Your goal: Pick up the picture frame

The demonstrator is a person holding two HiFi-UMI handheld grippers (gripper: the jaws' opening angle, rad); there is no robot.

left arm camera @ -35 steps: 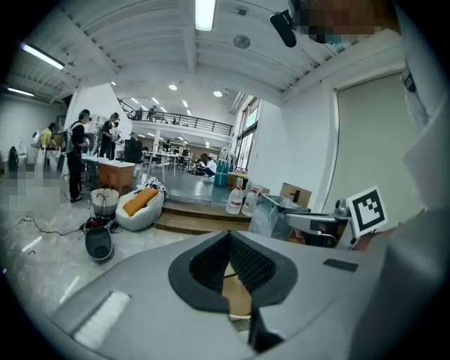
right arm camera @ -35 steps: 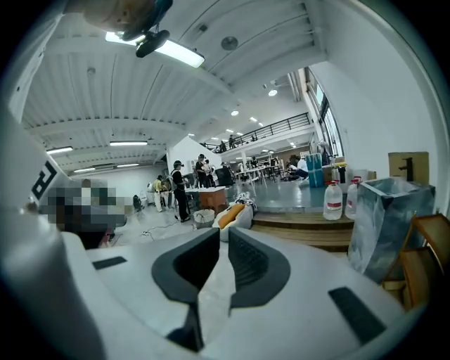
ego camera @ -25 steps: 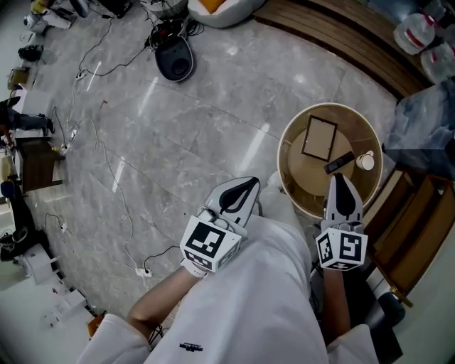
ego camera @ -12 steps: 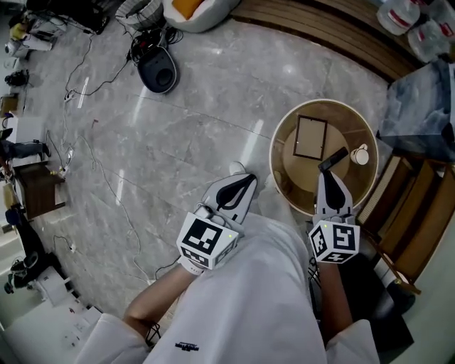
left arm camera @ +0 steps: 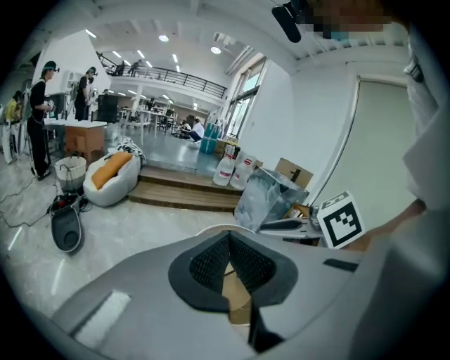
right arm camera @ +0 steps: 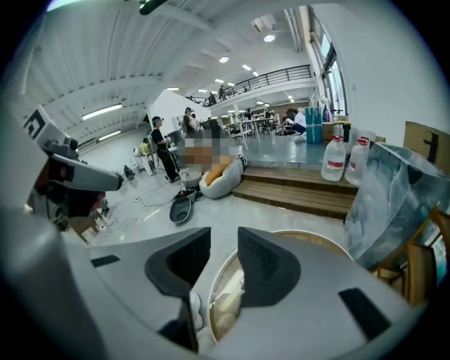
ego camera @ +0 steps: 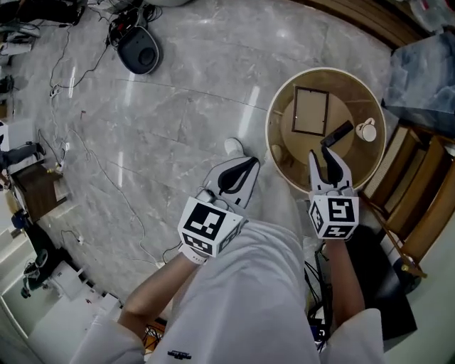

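Observation:
The picture frame (ego camera: 311, 111), a thin dark rectangle with a tan middle, lies flat on the round wooden table (ego camera: 274, 142), towards its far side. A black remote (ego camera: 338, 133) and a white cup (ego camera: 367, 131) lie to its right. My right gripper (ego camera: 327, 153) (right arm camera: 223, 242) hangs over the table's near part, just short of the remote. Its jaws have just been opening and nothing is between them. My left gripper (ego camera: 252, 162) (left arm camera: 228, 235) is shut and empty, over the floor left of the table.
A black rounded device (ego camera: 140, 51) and loose cables (ego camera: 85, 156) lie on the marble floor at the left. Wooden steps (ego camera: 370, 21) run behind the table, with a grey bag (ego camera: 426, 71) and a wooden chair (ego camera: 419, 213) at its right. People stand far off.
The right gripper's jaws have parted from shut to open, and it has come forward over the table's near rim. The left gripper has shifted slightly forward and stays shut.

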